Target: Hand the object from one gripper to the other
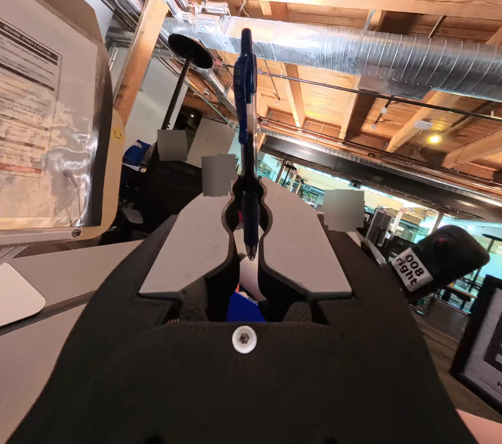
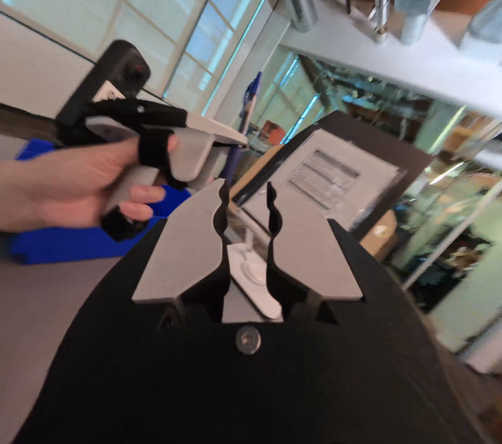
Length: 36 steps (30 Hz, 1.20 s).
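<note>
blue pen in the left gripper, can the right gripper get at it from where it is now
Probably yes. The blue pen stands clamped in the left gripper with its long upper part bare. The right gripper is open and empty, with nothing visible between it and the pen.

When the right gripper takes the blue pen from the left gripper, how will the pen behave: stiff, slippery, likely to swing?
The pen looks like a straight, rigid plastic barrel, so it probably will not bend. The left gripper clamps it near the tip, leaving most of it free above, so a sideways touch may swing it. The upper barrel seems smooth, so the open right gripper may slip.
</note>
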Each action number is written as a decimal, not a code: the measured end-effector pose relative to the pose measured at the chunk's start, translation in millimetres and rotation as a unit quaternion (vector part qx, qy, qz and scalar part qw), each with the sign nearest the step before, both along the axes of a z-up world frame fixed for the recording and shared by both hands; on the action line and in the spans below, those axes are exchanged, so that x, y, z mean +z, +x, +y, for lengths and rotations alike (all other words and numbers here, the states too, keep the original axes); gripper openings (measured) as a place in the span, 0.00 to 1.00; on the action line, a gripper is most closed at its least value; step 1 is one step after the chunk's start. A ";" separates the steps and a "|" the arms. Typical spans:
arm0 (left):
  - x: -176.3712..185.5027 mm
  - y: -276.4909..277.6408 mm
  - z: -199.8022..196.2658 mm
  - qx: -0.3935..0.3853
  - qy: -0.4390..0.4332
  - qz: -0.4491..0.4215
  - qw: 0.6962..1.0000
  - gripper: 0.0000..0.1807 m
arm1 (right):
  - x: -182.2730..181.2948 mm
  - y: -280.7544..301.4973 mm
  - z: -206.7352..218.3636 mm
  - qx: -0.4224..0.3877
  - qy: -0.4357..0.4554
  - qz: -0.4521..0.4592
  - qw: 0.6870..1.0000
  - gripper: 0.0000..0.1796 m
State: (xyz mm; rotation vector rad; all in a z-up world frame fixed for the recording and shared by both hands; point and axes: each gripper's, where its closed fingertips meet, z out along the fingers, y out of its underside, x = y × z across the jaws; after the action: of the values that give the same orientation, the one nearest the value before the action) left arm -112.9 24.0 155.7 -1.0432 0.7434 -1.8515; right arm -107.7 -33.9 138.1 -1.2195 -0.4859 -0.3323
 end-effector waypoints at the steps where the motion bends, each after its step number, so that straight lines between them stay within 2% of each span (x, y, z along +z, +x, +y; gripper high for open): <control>1: -1.6 2.4 -5.3 -0.005 0.003 0.002 1.000 0.05 | -3.7 -2.9 3.9 0.003 -0.006 0.018 1.000 0.15; 4: -5.4 8.3 -21.1 -0.017 0.014 0.006 1.000 0.05 | -9.4 1.4 10.1 -0.031 -0.007 0.026 0.999 0.15; 8: -9.9 14.3 -38.3 -0.027 0.037 0.012 0.999 0.05 | -21.1 -0.8 17.8 -0.034 -0.033 0.027 0.999 0.14; 11: -12.2 17.5 -46.1 -0.048 0.041 0.012 0.998 0.05 | -26.9 3.5 20.9 -0.044 -0.047 0.026 0.998 0.07; 15: -12.5 19.8 -45.0 -0.073 0.042 0.027 0.996 0.07 | -25.7 17.8 18.0 -0.043 -0.087 0.016 0.995 0.07; 18: -9.6 19.4 -26.8 -0.024 0.093 0.055 0.994 0.37 | -21.9 44.2 8.6 -0.047 -0.139 0.009 0.989 0.07; 20: -5.6 10.4 -9.7 0.063 0.188 0.058 0.978 0.39 | -28.1 67.0 -2.0 -0.049 -0.206 0.023 0.977 0.07; 22: -3.6 0.8 2.7 0.169 0.309 0.064 0.934 0.38 | -39.7 82.5 -16.8 -0.034 -0.273 0.028 0.961 0.07; 24: -11.0 -1.1 2.8 0.240 0.425 0.092 0.868 0.35 | -48.8 98.0 -29.5 -0.042 -0.315 0.035 0.948 0.07; 27: -34.8 11.7 -7.2 0.280 0.548 0.140 0.776 0.34 | -61.2 101.4 -44.1 -0.037 -0.366 0.027 0.929 0.07; 32: -59.9 29.1 -28.1 0.360 0.693 0.132 0.611 0.27 | -78.4 86.7 -57.4 -0.047 -0.434 0.002 0.900 0.07; 33: -62.5 32.1 -31.1 0.373 0.706 0.131 0.588 0.27 | -81.4 82.5 -58.4 -0.049 -0.445 -0.002 0.894 0.07; 36: -75.3 39.6 -41.5 0.362 0.736 0.133 0.557 0.26 | -88.9 68.5 -60.1 -0.045 -0.473 -0.006 0.880 0.07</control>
State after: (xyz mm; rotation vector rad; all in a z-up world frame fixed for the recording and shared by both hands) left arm -73.3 -17.5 80.4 -0.2654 1.3359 0.0380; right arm -39.2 -94.0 49.2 -2.2005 -0.6275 -0.1697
